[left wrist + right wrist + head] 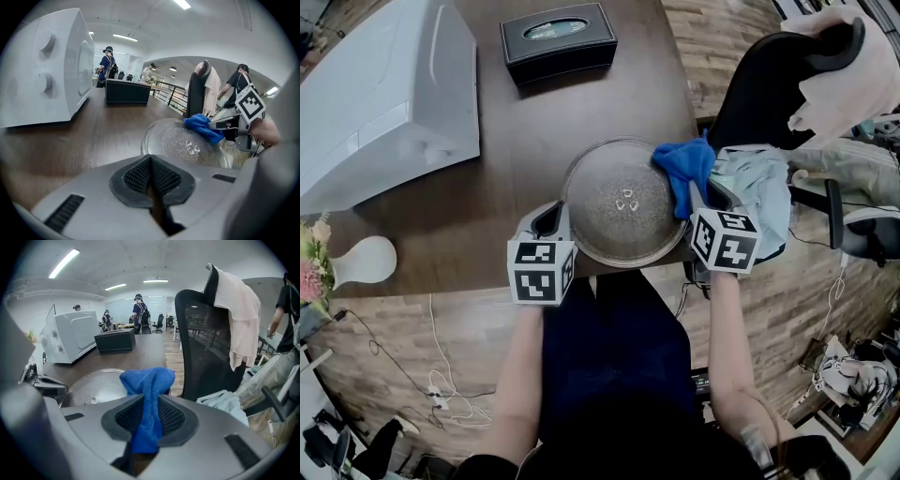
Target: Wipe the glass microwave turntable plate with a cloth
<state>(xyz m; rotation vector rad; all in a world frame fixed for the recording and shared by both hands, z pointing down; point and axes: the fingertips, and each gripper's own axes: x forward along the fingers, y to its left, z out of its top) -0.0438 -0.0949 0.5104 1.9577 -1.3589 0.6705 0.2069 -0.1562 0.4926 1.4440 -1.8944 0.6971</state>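
Head view: The glass plate (pixel 623 202) lay near the front edge of a brown table (pixel 487 187), with a blue cloth (pixel 686 173) draped over its right rim. The right gripper (pixel 710 199) pinched that cloth. The left gripper (pixel 551 217) sat at the plate's left rim. A black box (pixel 558 39) stood behind the plate and a white microwave (pixel 384 94) to the left, both well apart from it.

Left gripper view: The left jaws were pressed together, with nothing seen between them, and their tip was beside the plate's near rim. The cloth rested on the far rim.

Right gripper view: The right jaws were clamped on the cloth, which bunched up above them. A black chair (pixel 211 343) with a pale garment (pixel 239 319) over its back stood just right of the table.
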